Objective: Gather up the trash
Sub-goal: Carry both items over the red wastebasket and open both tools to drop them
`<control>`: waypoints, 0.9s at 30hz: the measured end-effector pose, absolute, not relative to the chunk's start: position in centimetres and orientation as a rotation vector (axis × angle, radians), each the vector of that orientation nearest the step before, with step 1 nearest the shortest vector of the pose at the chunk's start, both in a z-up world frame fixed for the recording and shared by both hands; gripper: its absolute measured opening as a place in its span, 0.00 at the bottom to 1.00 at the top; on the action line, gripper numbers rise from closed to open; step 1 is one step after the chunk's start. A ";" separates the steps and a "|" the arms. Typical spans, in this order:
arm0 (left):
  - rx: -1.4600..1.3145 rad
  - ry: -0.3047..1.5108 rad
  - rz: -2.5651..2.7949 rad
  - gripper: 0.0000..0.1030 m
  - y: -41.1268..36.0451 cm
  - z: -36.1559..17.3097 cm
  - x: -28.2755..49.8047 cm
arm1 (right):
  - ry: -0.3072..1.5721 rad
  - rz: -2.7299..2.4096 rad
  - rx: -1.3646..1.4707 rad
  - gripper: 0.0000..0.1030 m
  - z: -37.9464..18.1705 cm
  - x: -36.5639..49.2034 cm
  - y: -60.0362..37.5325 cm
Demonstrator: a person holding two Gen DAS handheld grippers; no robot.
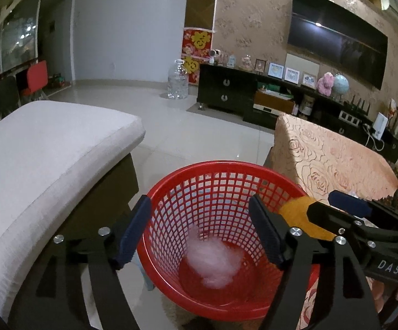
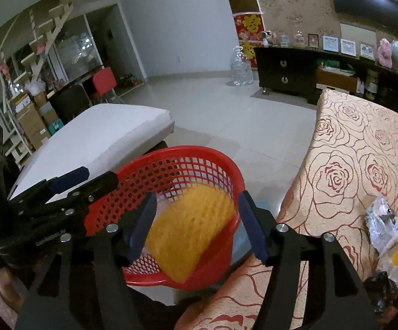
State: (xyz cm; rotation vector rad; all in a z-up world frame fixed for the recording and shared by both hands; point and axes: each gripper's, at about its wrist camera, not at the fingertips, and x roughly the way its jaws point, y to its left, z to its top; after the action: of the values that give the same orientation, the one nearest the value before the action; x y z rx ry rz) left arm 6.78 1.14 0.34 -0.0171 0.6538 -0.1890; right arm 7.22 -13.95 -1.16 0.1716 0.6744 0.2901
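Drop step: left gripper (image 1: 199,231) and right gripper (image 2: 196,225) gape empty above the red basket (image 1: 226,170); white wad (image 1: 212,258) and yellow net (image 2: 190,228) fall in. Next, judged: the wrappers (image 2: 386,222) beside it.

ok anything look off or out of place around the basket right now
The yellow mesh piece is blurred and hangs over the red basket's near rim, half in, half out. More wrappers lie loose on the rose-patterned cloth. Only the white wad sits properly inside.

My left black two-finger gripper (image 1: 199,231) carries dark blue ribbed pads and silver pivot screws; my right matching gripper (image 2: 196,227) bears white lettering on its body.
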 end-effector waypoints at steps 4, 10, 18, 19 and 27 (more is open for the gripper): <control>-0.030 0.645 -0.191 0.75 1.3 0.4 6.7 | 0.667 0.280 0.175 0.59 -0.9 6.9 -14.4; -0.052 0.604 -0.183 0.80 1.7 0.9 6.2 | 0.632 0.243 0.160 0.62 -0.2 5.3 -15.2; -0.034 0.555 -0.185 0.81 1.0 1.4 5.4 | 0.602 0.151 0.150 0.67 0.3 2.6 -17.4; -0.033 0.553 -0.187 0.81 1.0 1.5 5.4 | 0.598 0.137 0.151 0.69 0.4 2.2 -18.0; -0.007 0.545 -0.209 0.81 -0.2 1.5 4.6 | 0.578 -0.032 0.165 0.72 0.8 -3.1 -25.5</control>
State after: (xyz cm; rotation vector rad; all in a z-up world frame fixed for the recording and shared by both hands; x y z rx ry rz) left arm 4.62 -0.24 1.54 -0.0070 0.5454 -0.2092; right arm -3.13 -25.48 0.77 0.1653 0.5780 -0.0323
